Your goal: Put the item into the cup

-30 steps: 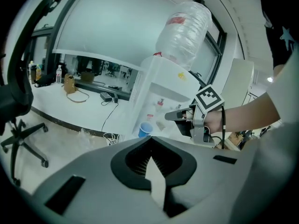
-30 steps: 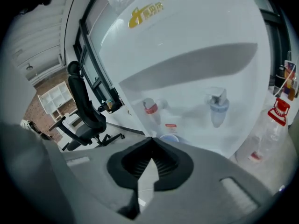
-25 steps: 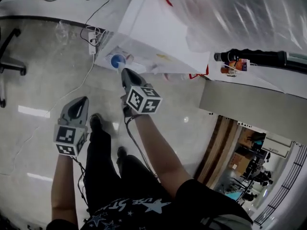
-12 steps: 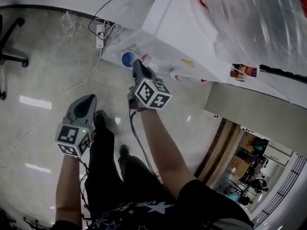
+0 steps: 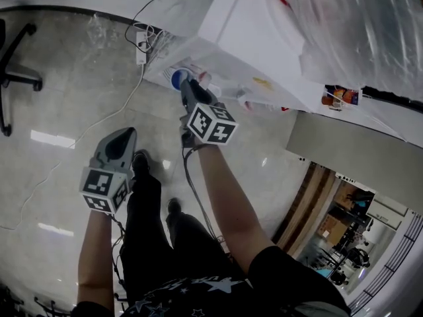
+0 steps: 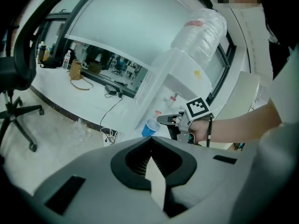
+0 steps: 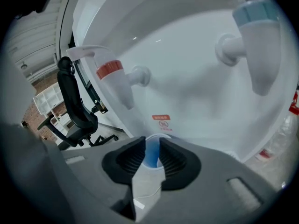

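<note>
Seen from above, a person stands on a glossy pale floor (image 5: 73, 104) facing a white water dispenser (image 5: 251, 38). At far left is part of a black office chair (image 5: 13, 78). Next to it, a white power strip (image 5: 141, 41) with trailing cables lies by the dispenser's base.

The left gripper (image 5: 124, 135) is held low over the floor, well apart from the dispenser. In the left gripper view its jaws are pressed together with nothing between them.

To its right, the right gripper (image 5: 186, 88) reaches up to the dispenser's front. In the right gripper view its jaws pinch the wall of a blue cup (image 7: 151, 155), one jaw on each side. The cup is held upright close against the white front panel, just under a small red-printed label (image 7: 161, 121). A red-capped tap (image 7: 114, 80) is up to the cup's left and a blue-capped tap (image 7: 257, 36) up to its right. The cup's inside cannot be made out.

At upper right, a clear plastic-wrapped water bottle (image 5: 357, 25) sits on top of the dispenser.
</note>
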Demonstrator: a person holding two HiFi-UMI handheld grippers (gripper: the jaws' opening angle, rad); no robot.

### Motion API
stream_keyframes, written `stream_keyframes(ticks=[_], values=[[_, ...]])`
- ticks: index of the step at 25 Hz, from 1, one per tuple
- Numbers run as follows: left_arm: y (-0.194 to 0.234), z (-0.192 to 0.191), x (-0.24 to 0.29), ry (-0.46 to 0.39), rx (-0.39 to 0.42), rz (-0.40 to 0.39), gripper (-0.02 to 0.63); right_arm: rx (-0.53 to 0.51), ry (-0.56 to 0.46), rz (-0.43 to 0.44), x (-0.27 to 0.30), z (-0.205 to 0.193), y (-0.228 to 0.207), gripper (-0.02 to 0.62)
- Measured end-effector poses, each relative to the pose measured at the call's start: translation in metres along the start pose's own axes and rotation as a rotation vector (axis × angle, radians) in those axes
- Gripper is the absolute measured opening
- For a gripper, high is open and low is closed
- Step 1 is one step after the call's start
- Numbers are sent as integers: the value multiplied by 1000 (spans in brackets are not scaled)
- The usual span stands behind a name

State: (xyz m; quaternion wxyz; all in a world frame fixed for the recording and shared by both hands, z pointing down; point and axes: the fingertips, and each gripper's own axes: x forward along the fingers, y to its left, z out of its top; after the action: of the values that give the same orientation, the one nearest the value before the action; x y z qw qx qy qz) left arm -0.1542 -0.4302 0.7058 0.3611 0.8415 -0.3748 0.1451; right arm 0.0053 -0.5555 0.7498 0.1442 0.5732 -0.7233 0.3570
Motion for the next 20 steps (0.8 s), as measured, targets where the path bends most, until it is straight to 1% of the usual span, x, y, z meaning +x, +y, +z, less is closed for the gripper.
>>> stream_keyframes(ticks=[7,12,16,18,20], values=[[-11,2,-8,-7,27,9,6,-5,-18,19,-24,-4,10,92],[-29,-4,-23,-6,33,25,6,19,-38,48,-57,-11,20,81],[-57,-8,-41,-22,49,38,6,19,-42,87,-92,-18,30,78],[-75,-10,-53,-29,60,41,6,8,-45,106,-114,-21,36,33],[-96,-12,-65,-38,65,44,6,2,-48,130,-139,-23,42,29]])
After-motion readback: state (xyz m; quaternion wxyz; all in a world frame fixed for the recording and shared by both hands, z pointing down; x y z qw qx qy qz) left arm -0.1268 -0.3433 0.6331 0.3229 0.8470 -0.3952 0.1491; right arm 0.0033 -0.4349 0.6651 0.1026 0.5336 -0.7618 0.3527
